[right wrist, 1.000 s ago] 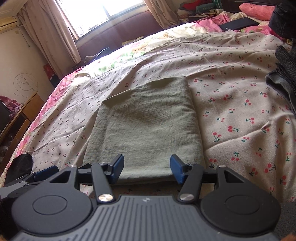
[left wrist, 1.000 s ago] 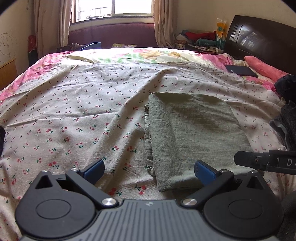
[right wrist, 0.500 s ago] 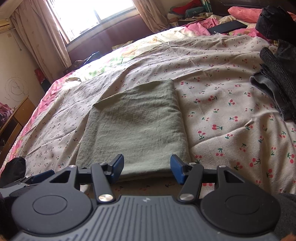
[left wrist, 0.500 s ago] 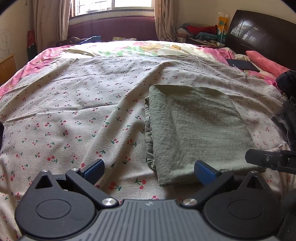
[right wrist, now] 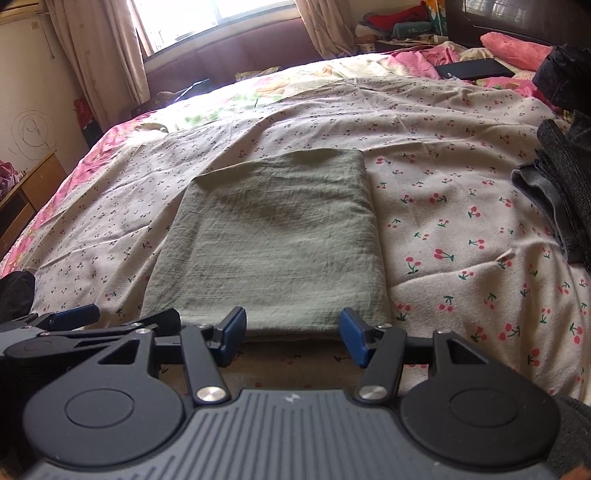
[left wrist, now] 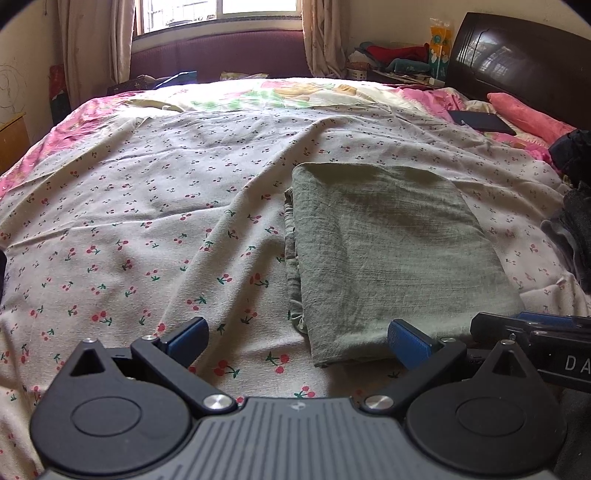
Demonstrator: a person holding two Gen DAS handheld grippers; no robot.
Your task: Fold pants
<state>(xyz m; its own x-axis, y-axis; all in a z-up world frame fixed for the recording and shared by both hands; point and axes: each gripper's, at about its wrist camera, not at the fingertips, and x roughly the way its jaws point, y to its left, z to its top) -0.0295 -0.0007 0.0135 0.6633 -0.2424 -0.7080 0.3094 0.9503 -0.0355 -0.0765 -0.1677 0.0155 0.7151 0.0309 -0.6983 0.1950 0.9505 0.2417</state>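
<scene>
A cherry-print sheet (left wrist: 155,206) covers the bed, wrinkled into long ridges, with a brighter floral cover (left wrist: 280,94) beyond it near the window (left wrist: 218,11) and its curtains (right wrist: 99,55). At the far right a dark headboard (left wrist: 517,59) rises behind a pink pillow (left wrist: 528,116), and a flat black slab (left wrist: 482,122), a tablet or case, lies on the pink bedding beside it. A pile of dark clothes (right wrist: 561,199) sits at the right edge of the bed, near the pants but not touching them, and nothing lies between either gripper and the pants. That pile is cut off by the frame, so what garments it holds cannot be told; a dark shape (right wrist: 14,295) at the left edge of the right wrist view is likewise too cropped to name, and the clutter on the shelf by the headboard is a blur of red and green. The green pants (left wrist: 391,251) lie folded into a neat rectangle on the sheet, with loose layered edges showing along the left side. The left gripper (left wrist: 297,338) is spread wide with nothing between its fingers, its right blue pad just over the pants' near left corner. The right gripper (right wrist: 291,334) is also apart and empty, straddling the middle of the near edge from just short of it.
</scene>
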